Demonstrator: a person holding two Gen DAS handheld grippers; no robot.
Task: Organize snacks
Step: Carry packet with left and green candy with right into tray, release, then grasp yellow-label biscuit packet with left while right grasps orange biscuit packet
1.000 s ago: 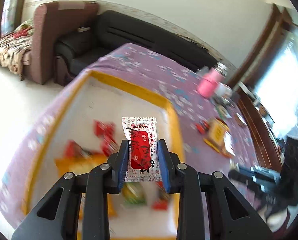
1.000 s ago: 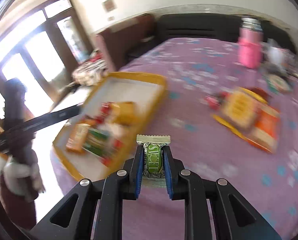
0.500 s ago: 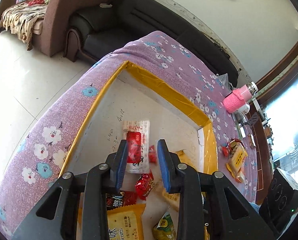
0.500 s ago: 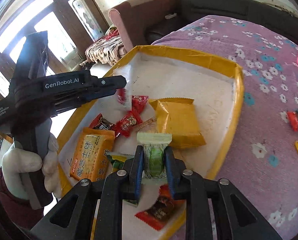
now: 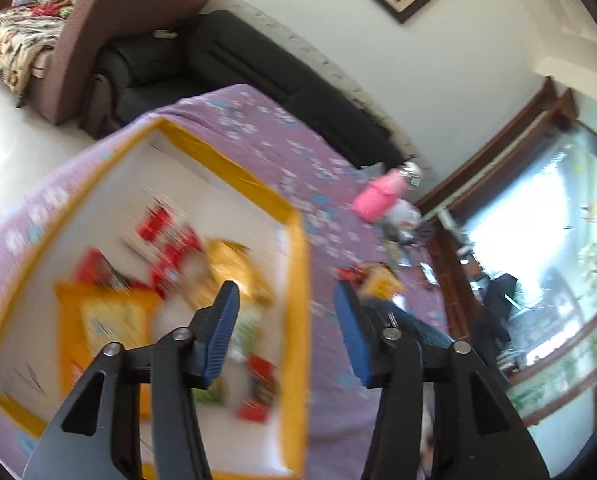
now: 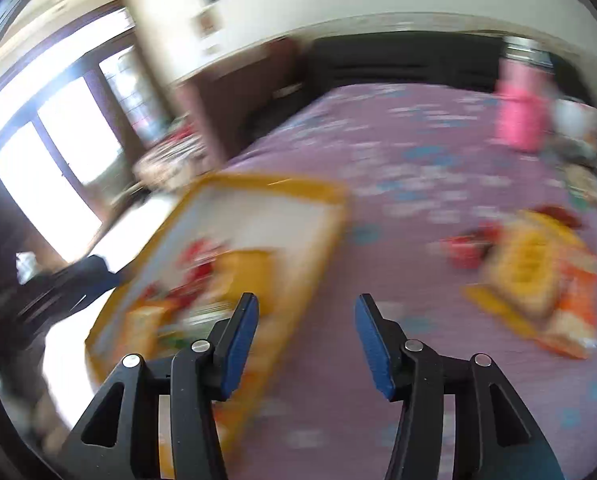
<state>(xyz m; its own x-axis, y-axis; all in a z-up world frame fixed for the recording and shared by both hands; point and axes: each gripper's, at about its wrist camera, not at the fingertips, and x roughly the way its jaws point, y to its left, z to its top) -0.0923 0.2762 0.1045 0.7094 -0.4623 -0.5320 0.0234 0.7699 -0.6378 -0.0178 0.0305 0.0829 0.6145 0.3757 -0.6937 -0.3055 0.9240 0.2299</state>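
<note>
1. My left gripper [image 5: 286, 312] stands wide apart, both blue pads bare, nothing between them.
2. My right gripper [image 6: 306, 336] is likewise spread wide and carries nothing.
3. Both views are heavily motion-blurred; fine detail on wrappers cannot be read.
4. The yellow-rimmed tray [image 5: 298, 264] lies on the purple floral cloth [image 5: 266, 132]. In the left wrist view it fills the 9 o'clock side, and my left finger hangs over its contents while the right finger is over the cloth past the tray's rim.
5. Inside the tray: red packets [image 5: 166, 236] toward 11 o'clock of my left gripper, a golden pouch [image 5: 234, 264] just beyond the left pad, an orange packet [image 5: 102, 316] at 9 o'clock, and a red packet [image 5: 262, 380] near the 6 o'clock edge. Whether they overlap or only touch, I cannot tell.
6. In the right wrist view the tray [image 6: 322, 192] sits at 10 o'clock from my right gripper, which is over the cloth [image 6: 418, 160] beside the tray's near corner.
7. A loose pile of snacks [image 6: 534, 268] remains on the cloth at 2 o'clock of my right gripper, well apart from the tray: a yellow packet atop an orange one, with small red sweets [image 6: 466, 248] just beside it.
8. A pink bottle [image 6: 518, 116] stands upright at the far side of the cloth, at 1 o'clock.
9. A black sofa [image 5: 226, 60] lies beyond the table edge.
</note>
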